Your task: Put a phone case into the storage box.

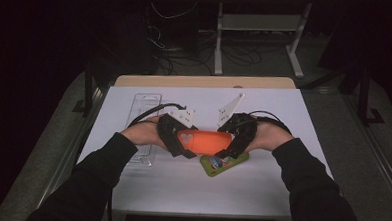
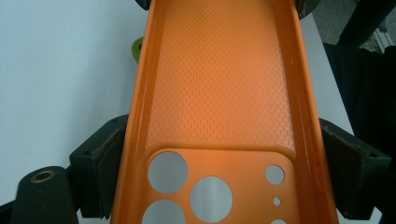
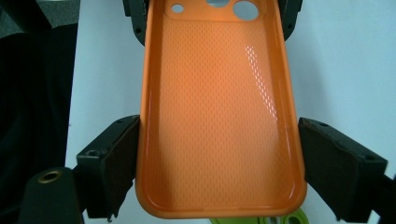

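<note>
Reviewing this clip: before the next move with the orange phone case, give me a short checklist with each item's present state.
1. Left gripper pads against the orange case at its camera-hole end: ok.
2. Right gripper pads against the plain end: ok.
3. Case's inside empty, facing both gripper cameras: ok.
4. Green phone on the table under the case: ok.
5. Case lifted off the phone: cannot tell.
</note>
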The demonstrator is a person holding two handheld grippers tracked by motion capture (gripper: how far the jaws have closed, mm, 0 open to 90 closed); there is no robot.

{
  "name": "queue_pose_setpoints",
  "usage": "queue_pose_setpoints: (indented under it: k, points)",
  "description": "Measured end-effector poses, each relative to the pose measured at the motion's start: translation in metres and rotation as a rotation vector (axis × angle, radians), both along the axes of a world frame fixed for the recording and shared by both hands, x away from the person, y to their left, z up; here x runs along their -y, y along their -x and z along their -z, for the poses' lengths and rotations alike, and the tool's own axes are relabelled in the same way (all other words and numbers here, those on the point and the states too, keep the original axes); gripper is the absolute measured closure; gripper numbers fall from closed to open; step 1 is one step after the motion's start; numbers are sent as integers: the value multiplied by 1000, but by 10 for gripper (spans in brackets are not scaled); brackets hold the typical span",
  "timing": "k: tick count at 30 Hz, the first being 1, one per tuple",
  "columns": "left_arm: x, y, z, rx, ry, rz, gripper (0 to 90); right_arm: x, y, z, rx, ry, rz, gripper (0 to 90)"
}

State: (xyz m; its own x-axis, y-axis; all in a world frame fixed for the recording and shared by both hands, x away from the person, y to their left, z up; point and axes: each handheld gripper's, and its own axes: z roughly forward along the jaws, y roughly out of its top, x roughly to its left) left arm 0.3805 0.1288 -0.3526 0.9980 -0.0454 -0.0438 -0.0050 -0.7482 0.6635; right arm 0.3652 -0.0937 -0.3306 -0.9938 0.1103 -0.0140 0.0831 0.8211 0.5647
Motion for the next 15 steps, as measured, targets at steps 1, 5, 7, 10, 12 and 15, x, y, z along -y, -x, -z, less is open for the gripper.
queue_pose_setpoints:
  k: [1,5,7,10,12,15]
  points:
    - [0,0,0,3,0,2,140,0,0,0,-1,-1,0,153]
    - [1,-1,1,-4,-11,6,147,0,-1,1,-14,-5,-1,151]
    - [1,0,2,12,-17,5,155,0,0,2,-7,-1,-1,148]
    - [2,1,4,-1,-9,4,159,1,-1,3,6,-7,-6,146]
    - [2,2,6,-12,-12,1,161,3,-1,6,-20,-16,-12,143]
    - [5,4,11,-24,-41,-16,161,5,0,12,-72,-14,18,79]
